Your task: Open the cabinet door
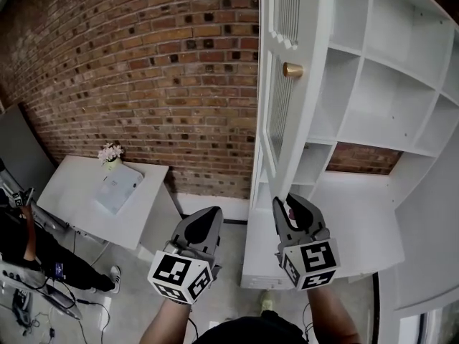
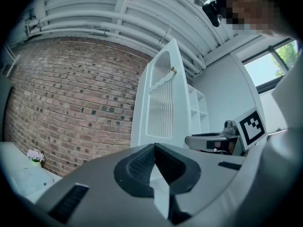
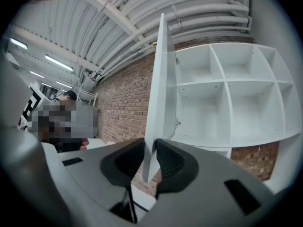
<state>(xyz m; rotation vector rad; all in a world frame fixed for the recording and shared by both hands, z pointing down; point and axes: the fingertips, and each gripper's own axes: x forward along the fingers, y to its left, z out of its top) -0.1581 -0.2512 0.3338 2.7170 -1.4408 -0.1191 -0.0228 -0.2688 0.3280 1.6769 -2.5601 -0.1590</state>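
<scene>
The right gripper (image 1: 290,201) is clamped on the bottom edge of the white panelled cabinet door (image 1: 308,120). In the right gripper view the door (image 3: 158,89) is seen edge-on, and its lower corner is pinched between the dark pads (image 3: 173,162). The left gripper (image 1: 210,213) hangs just beside it on the door's outer side. Its jaws are together, the tips meet, and nothing is between them (image 2: 154,146).

The door stands swung out from the tall white open-shelved cabinet (image 1: 380,84). A round brass knob (image 1: 292,69) sits on its free edge, above the right gripper. The empty shelf compartments are open to view on the door's inner side.

Behind the door runs a red brick wall (image 1: 143,63). A low white table (image 1: 86,213) stands against that wall, left of the cabinet and well apart from the door. A small pot of pale flowers (image 1: 110,153) sits at the table's back edge, with a white sheet (image 1: 118,188) just in front of it. A seated person (image 1: 43,256) shows at the lower left.

Both forearms rise from the bottom of the head view, and the grippers are held level. The marker cubes face the camera.
</scene>
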